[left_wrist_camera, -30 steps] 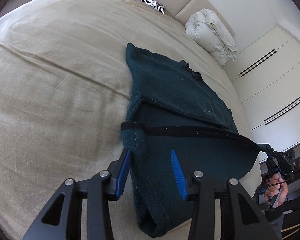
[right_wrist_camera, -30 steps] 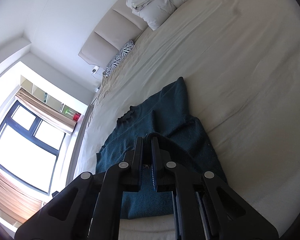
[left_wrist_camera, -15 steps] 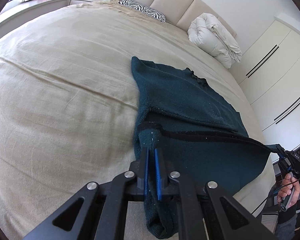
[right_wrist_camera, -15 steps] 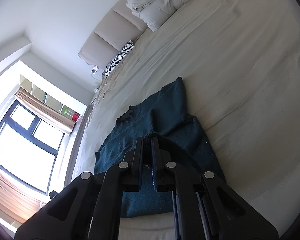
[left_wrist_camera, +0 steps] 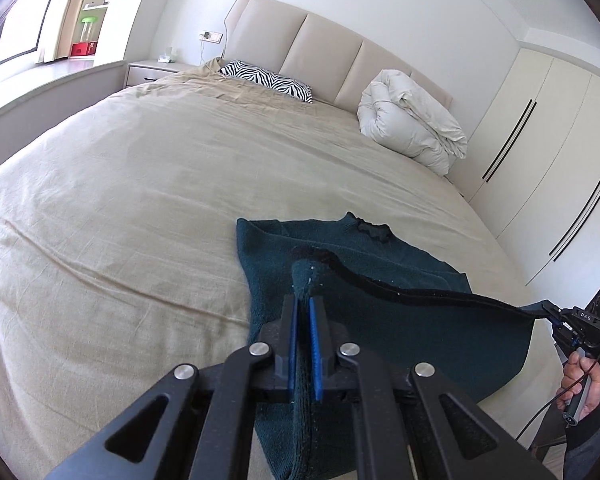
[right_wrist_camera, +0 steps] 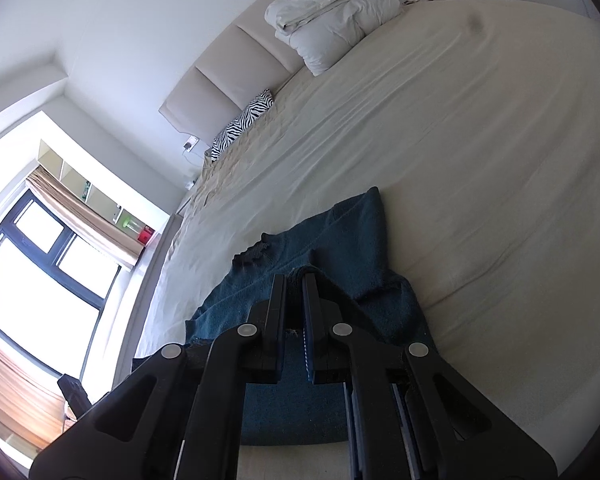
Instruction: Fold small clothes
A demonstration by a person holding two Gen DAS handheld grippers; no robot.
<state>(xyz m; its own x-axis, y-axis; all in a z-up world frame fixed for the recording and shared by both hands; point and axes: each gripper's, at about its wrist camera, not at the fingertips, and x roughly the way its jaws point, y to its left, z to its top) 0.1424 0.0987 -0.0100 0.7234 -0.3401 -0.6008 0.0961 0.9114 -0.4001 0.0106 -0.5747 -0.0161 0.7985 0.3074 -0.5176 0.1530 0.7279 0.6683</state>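
Note:
A dark teal knitted sweater (left_wrist_camera: 400, 272) lies near the foot of the beige bed (left_wrist_camera: 140, 200). My left gripper (left_wrist_camera: 303, 300) is shut on the left corner of its bottom hem and holds it lifted. My right gripper (right_wrist_camera: 294, 280) is shut on the other corner of the hem; it also shows at the right edge of the left wrist view (left_wrist_camera: 548, 312). The black-edged hem (left_wrist_camera: 400, 290) is stretched taut between them above the sweater's body (right_wrist_camera: 356, 232). Its neckline (left_wrist_camera: 374, 232) lies flat farther up the bed.
A rolled white duvet (left_wrist_camera: 412, 132) and a zebra pillow (left_wrist_camera: 268, 80) lie at the headboard. A white wardrobe (left_wrist_camera: 540, 160) stands to the right of the bed. A window (right_wrist_camera: 40, 264) and a low ledge are on the left side.
My left gripper closed on the left hem corner and lifted it. Both grippers have since carried the taut hem forward over the sweater towards the neckline.

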